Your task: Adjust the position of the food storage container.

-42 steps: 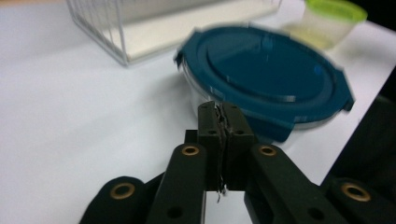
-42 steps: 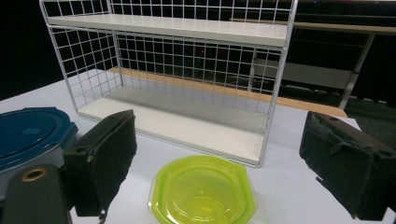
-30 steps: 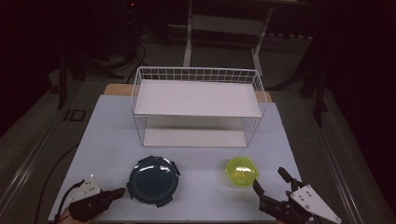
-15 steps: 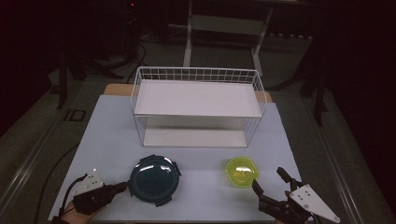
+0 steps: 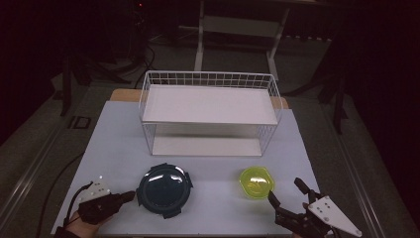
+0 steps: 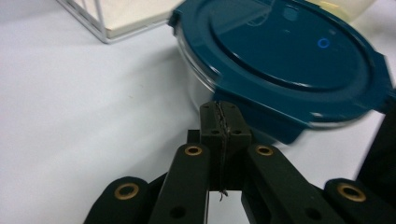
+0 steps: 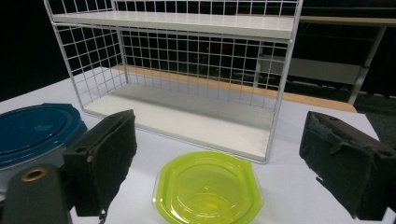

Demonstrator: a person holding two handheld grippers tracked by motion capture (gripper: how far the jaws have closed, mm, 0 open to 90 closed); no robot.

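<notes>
— Two containers sit before the wire rack (image 5: 208,111); which is whose?
— My left gripper (image 5: 126,197), clenched on nothing, nearly touches the blue-lidded container (image 5: 164,189), front-left of the rack. My right gripper (image 5: 286,192), jaws spread, faces the yellow-green container (image 5: 256,181), front-right.
— Anything the high view misses?
— My left gripper view shows glass under the lid

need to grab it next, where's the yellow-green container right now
In the high view the yellow-green container sits near the table's front right, just ahead of the right gripper, right of the blue-lidded container.
</notes>
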